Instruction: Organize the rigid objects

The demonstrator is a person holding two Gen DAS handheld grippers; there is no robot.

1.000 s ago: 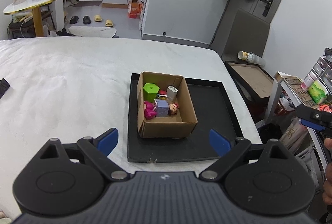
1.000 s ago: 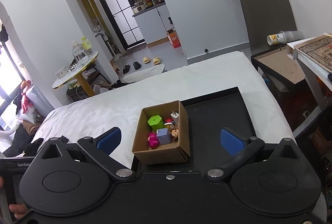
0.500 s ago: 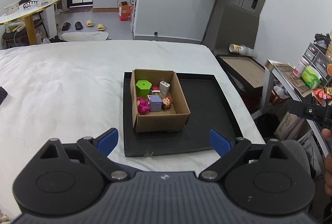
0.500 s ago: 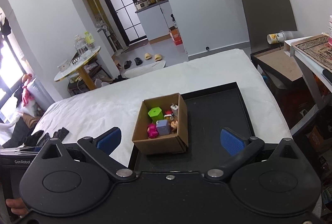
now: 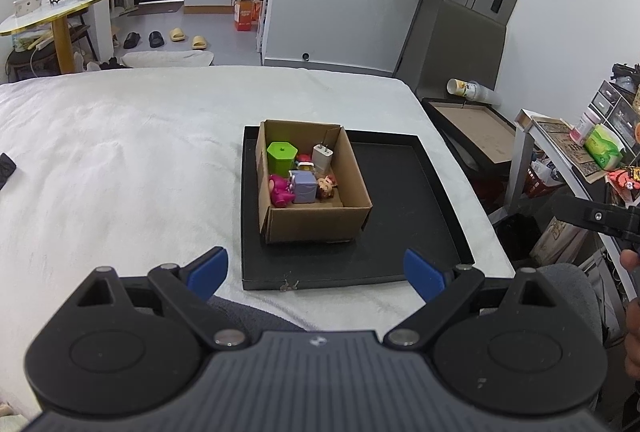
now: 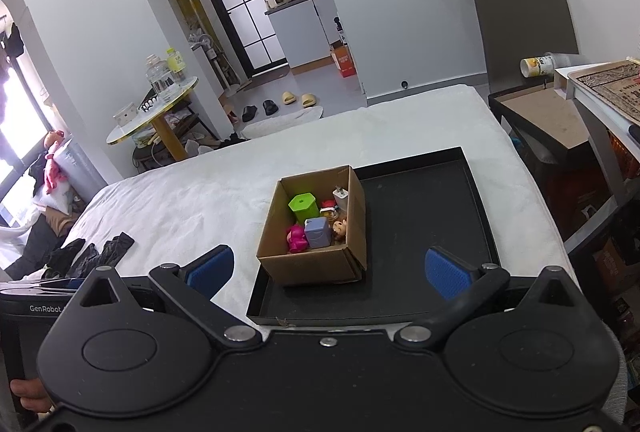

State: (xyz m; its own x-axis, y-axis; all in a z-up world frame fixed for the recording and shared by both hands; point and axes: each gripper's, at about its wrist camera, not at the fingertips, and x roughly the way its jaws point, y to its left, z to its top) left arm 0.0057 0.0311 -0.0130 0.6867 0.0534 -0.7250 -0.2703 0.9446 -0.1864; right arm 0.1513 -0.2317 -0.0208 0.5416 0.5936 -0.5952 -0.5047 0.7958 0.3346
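Cardboard box (image 5: 316, 220) sits on the black tray's (image 5: 412, 192) left half, holding the green container (image 5: 281, 156), charger (image 5: 322, 156), purple cube (image 5: 303, 186) and pink toy (image 5: 279, 191); left gripper (image 5: 316, 270) and right gripper (image 6: 328, 268) hover short of the tray, both spread wide, empty.

Matt cardboard box (image 5: 316, 222), black tray (image 5: 404, 192) perhaps plastic, fluffy white cloth (image 5: 120, 152)

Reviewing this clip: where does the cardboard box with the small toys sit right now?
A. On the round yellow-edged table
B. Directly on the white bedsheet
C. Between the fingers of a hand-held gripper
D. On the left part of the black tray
D: the cardboard box stands on the left part of the black tray, which lies on the white bedsheet; both hand-held grippers are open and hold nothing.
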